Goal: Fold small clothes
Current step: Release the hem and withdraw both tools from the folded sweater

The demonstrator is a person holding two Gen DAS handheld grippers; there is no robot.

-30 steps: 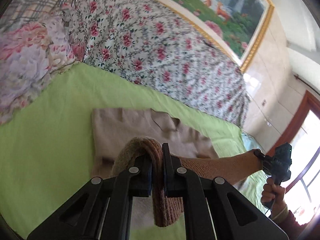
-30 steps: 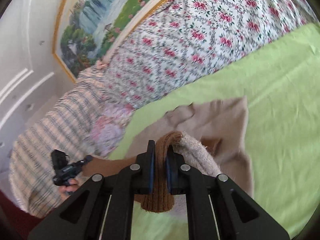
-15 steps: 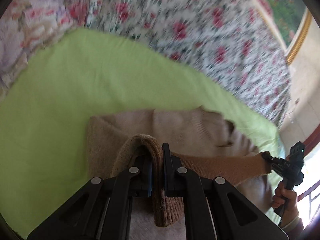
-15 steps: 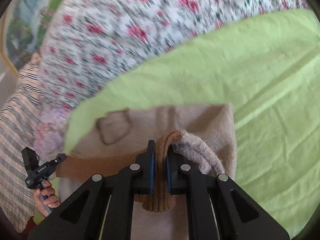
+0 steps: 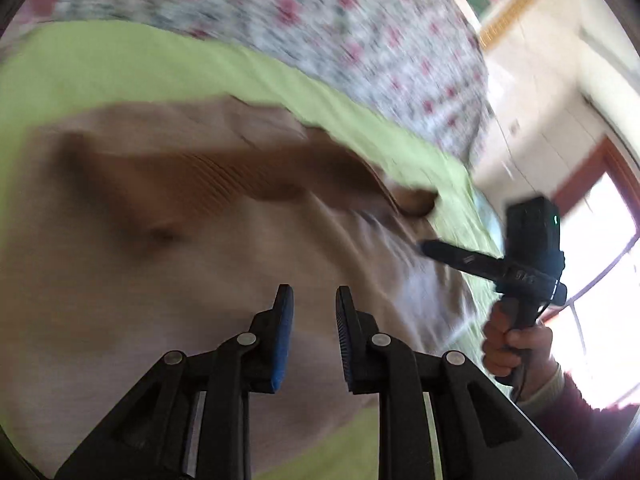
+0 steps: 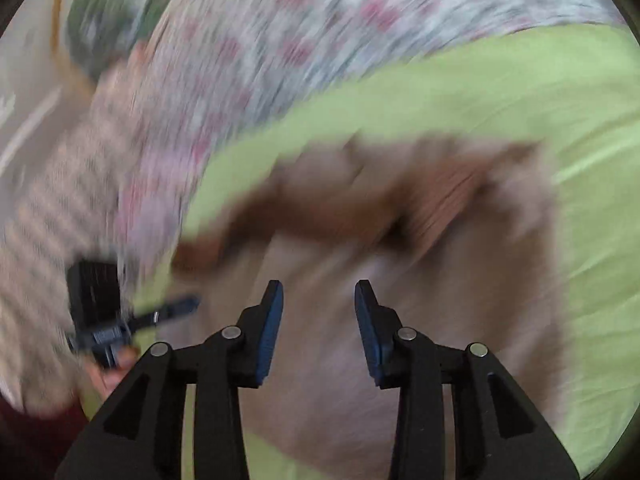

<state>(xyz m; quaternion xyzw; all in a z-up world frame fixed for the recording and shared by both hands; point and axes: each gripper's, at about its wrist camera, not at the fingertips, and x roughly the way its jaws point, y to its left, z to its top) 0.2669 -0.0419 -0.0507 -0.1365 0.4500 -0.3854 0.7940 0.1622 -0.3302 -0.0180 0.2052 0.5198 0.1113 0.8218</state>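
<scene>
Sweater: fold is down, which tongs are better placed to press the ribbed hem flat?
Probably left. The left tongs hang over the sweater below the ribbed hem; the right tongs sit at its far edge. Both are opening and empty.

I am seeing bare green sheet (image 6: 580, 128) lying flat to the right of my right gripper (image 6: 319, 294), so there is room to pass there. The beige sweater (image 5: 160, 280) is lying just below my left gripper (image 5: 314, 300). The flowery blanket (image 5: 360, 32) is piling up ahead, blocking the far side. Both jaws are opening with nothing between them.
</scene>
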